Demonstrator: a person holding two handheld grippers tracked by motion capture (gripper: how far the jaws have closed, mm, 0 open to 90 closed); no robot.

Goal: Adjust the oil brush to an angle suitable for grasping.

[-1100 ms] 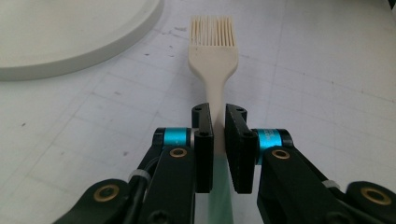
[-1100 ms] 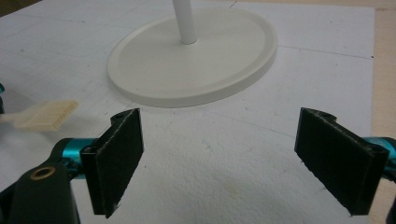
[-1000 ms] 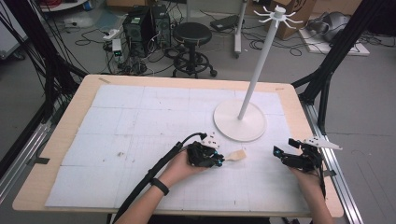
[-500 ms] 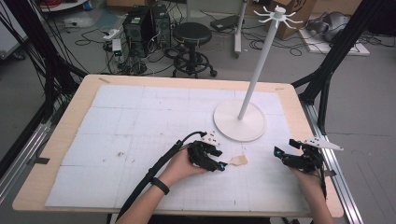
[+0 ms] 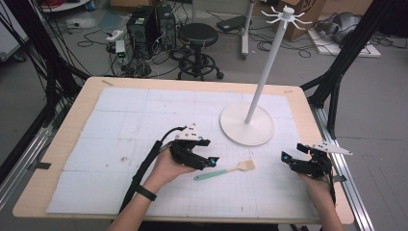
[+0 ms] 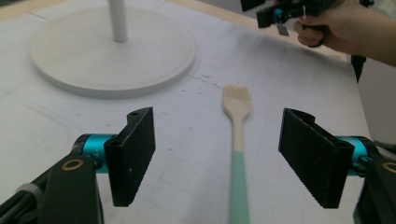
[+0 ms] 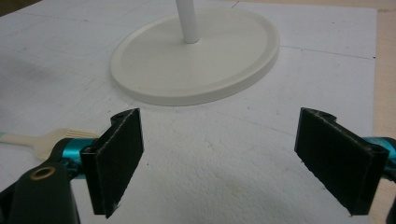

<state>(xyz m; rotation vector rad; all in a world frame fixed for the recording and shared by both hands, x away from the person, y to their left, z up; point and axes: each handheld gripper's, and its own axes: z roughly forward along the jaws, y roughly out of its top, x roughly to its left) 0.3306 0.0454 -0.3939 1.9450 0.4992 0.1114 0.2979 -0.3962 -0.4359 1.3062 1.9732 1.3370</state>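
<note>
Nowhere legible writing on brush (image 5: 224,170)

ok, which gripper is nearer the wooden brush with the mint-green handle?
Left. The left gripper sits open just above the wooden brush with the mint-green handle, at its handle end; the right gripper waits open, well off past its bristle end.

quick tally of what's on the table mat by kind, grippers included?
Brushes: 1, the brush with a mint handle and pale wooden head
Stands: 1, the white hook stand
Grippers: 2, the left gripper and the right gripper, both with jaws open and nothing between the pads
Total: 4
</note>
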